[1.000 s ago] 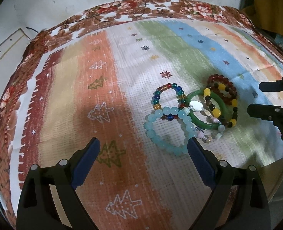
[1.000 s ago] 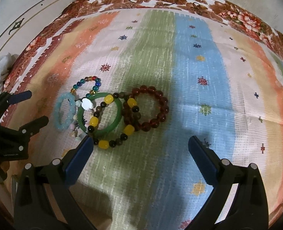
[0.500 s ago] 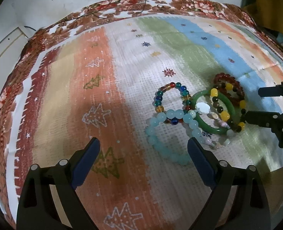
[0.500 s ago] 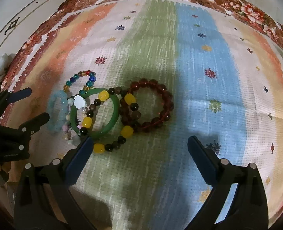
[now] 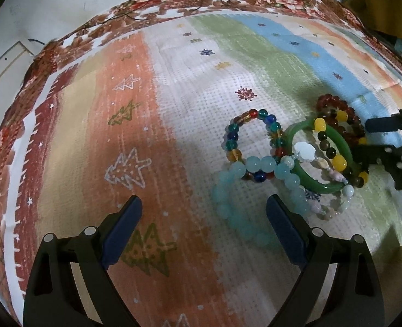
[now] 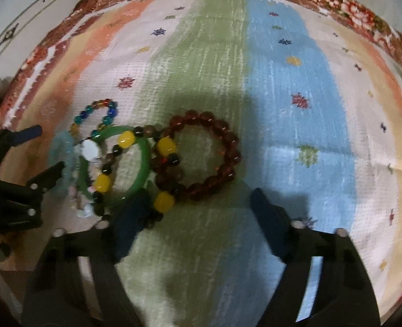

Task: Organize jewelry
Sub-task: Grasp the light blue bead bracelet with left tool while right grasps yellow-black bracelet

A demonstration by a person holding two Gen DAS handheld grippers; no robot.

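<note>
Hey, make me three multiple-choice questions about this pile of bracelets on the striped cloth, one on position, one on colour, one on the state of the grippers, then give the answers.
1. Where does the dark red beaded bracelet lie relative to the solid green bangle, seen from the right wrist camera?
A. To its right
B. To its left
C. Inside it

2. What colour are the largest beads on the black beaded bracelet crossing the bangle?
A. Purple
B. Yellow
C. White

3. How do the left gripper and right gripper stand?
A. Both clamped on beads
B. One shut, one open
C. Both open, holding nothing

Answers:
1. A, the red ring sits right of the bangle, on the striped cloth.
2. B, the big oval beads are yellow.
3. C, each gripper's fingers stand wide apart with nothing between them.
</note>
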